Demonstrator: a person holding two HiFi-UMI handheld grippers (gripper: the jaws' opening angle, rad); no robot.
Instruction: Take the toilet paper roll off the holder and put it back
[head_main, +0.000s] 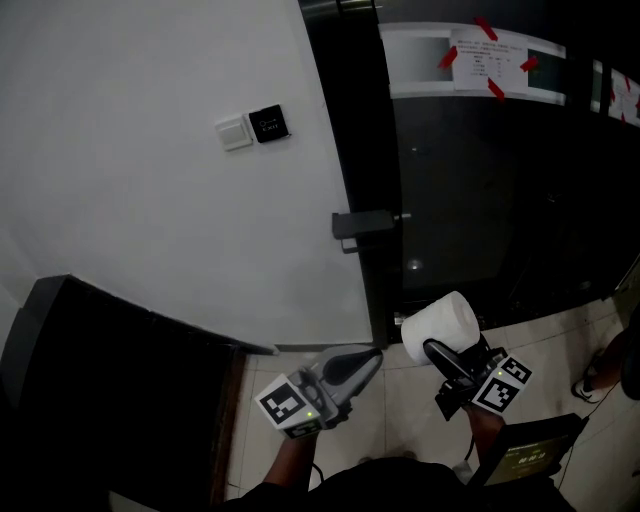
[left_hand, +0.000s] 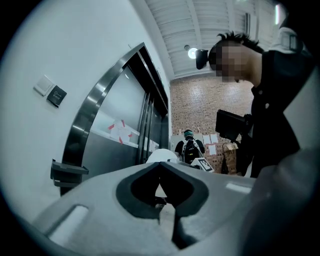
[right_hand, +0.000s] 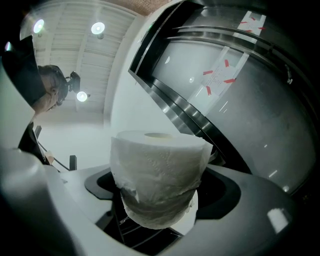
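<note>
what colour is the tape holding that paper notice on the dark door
Red. The tape strips at the corners of the notice show best in the head view.

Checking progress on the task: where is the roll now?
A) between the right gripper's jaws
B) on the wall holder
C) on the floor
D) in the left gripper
A: the roll sits clamped between the jaws of the right gripper, while the left gripper is shut with nothing in it.
</note>
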